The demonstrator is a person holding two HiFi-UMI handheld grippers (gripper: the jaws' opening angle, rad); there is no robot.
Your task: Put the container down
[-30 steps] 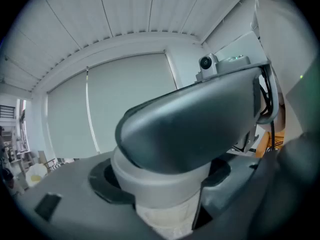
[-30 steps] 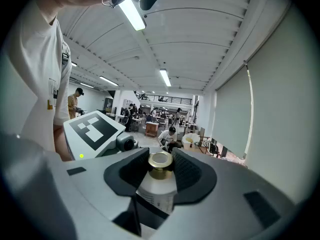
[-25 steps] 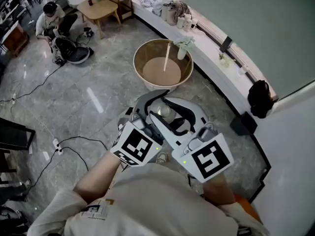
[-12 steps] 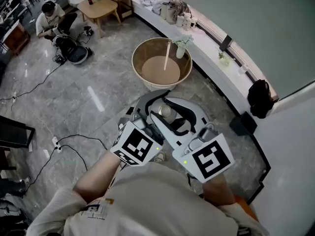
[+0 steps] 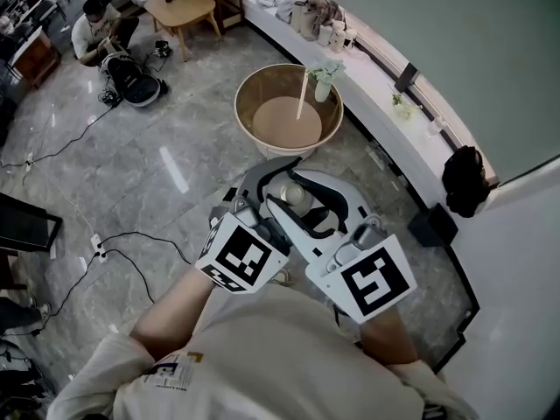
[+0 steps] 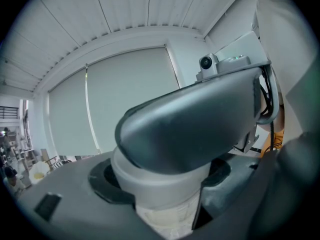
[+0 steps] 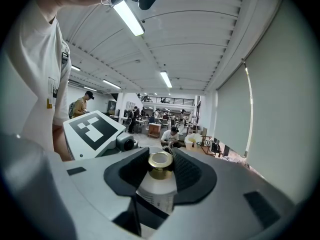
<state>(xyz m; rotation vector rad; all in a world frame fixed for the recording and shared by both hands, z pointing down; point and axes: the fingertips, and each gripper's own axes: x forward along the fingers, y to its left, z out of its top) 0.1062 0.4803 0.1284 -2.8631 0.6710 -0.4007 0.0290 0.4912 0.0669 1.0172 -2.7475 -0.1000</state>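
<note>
In the head view a small white container with a gold cap is held at chest height above the grey marble floor. My left gripper arches round it from the left and is shut on it. My right gripper comes in from the right and is shut on it too. In the right gripper view the gold cap stands upright between the dark pads. In the left gripper view the white body sits between the pads, with the right gripper's grey jaw lying across the top of it.
A big round tub with a tan bottom and a stick in it stands on the floor ahead. A white ledge with a flower vase curves along the wall. Cables lie at the left. A person sits far back left.
Both grippers stay locked on the container in the same place. Only the head view has shifted a little, so the floor and tub sit slightly differently in the frame.
</note>
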